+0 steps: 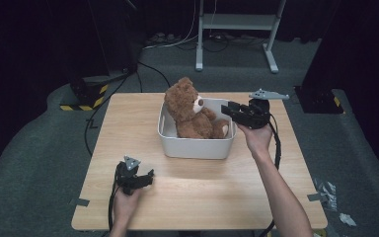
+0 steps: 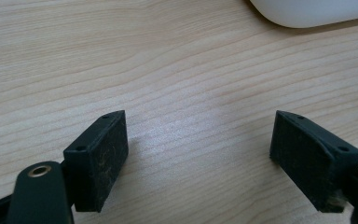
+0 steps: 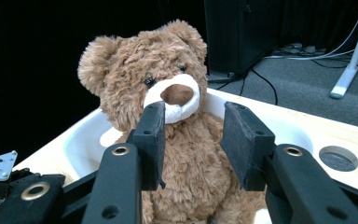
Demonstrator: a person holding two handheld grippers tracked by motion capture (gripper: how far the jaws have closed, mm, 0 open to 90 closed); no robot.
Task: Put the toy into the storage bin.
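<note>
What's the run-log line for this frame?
left gripper: open, over table | right gripper: open, facing teddy bear | bear: sitting in white bin

Black two-jaw grippers with grey plates

At lower left of the high view, the left gripper (image 1: pixel 149 174) is black with a grey three-cornered plate and a black cable. The right gripper (image 1: pixel 225 107), upper right, matches. Brass-ringed screw holes mark its arms. Forearms are bare.
</note>
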